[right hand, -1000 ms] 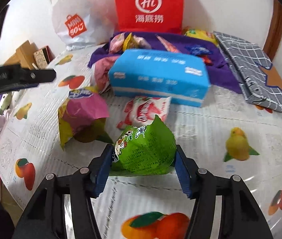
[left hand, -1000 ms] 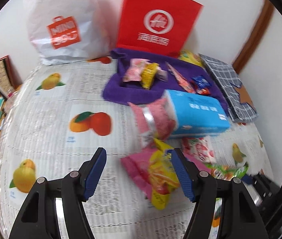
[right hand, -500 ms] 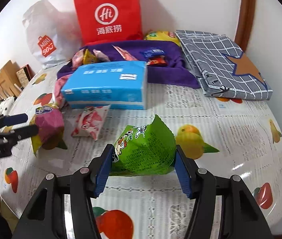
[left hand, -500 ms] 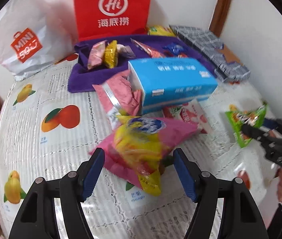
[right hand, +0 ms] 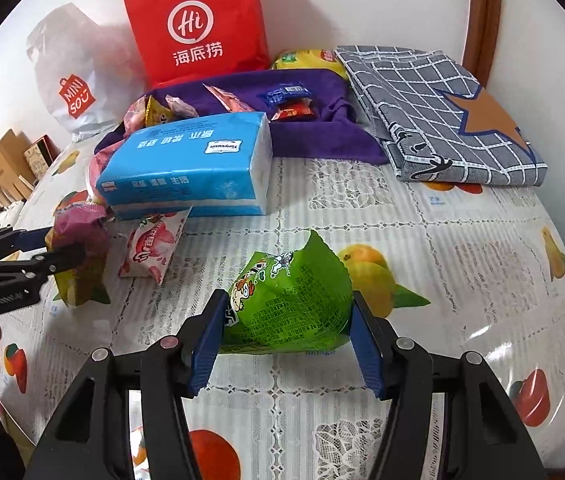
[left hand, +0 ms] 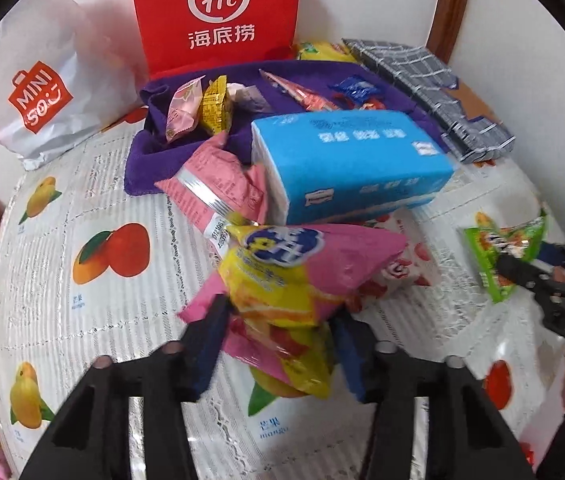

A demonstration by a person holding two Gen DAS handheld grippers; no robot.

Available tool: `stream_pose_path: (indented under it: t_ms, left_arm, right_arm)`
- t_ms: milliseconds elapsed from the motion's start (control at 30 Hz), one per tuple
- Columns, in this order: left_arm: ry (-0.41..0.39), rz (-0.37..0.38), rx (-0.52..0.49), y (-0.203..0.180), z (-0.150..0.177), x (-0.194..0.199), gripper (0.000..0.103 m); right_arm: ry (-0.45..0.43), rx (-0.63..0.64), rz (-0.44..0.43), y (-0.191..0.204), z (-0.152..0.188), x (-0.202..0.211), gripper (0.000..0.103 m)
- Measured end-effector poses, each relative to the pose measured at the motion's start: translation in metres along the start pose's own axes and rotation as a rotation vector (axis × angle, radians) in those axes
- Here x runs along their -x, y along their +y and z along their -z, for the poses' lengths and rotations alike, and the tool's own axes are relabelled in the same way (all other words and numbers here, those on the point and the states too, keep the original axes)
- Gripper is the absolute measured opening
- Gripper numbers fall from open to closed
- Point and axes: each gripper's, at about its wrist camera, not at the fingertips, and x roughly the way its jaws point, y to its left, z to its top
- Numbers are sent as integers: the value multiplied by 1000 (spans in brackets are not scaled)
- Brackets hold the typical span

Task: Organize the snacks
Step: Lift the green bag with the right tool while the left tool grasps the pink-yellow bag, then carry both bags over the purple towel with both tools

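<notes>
Closing since before, left jaws pinch pink snack bag (left hand: 302, 276) over fruit-print tablecloth (left hand: 94, 300).

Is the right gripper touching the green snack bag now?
Touching. The right wrist view shows the right gripper with both blue pads pressed against the green snack bag.
</notes>
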Motion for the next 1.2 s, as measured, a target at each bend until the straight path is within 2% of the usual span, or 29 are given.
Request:
stream_pose_path:
  t_ms: [333, 600, 1200]
  left_arm:
    - [-38, 89, 50, 4, -2, 29, 33]
    - [-94, 121, 57, 0, -19, 50, 31]
    - [-165, 127, 80, -4, -70, 65, 30]
  right_arm:
    - [-40, 16, -29, 12, -12, 15, 58]
    - [-89, 43, 2, 14, -37, 32, 58]
    - [-191, 74, 9, 22, -99, 52, 58]
